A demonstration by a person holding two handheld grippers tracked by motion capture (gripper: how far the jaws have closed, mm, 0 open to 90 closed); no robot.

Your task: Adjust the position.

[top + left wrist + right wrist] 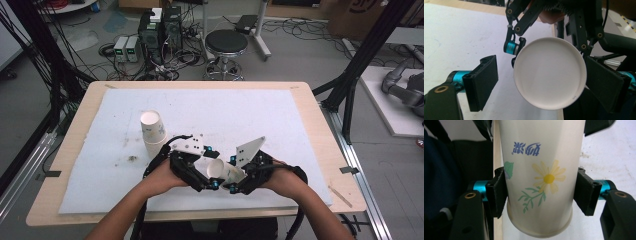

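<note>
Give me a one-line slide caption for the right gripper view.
Right gripper clamps a white paper cup printed with a yellow daisy, its black pads pressing both sides.

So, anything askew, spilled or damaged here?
Nothing damaged. The paper cup in the right gripper lies sideways, mouth toward the left gripper. Dark specks dirty the white mat beside the stacked cups.
</note>
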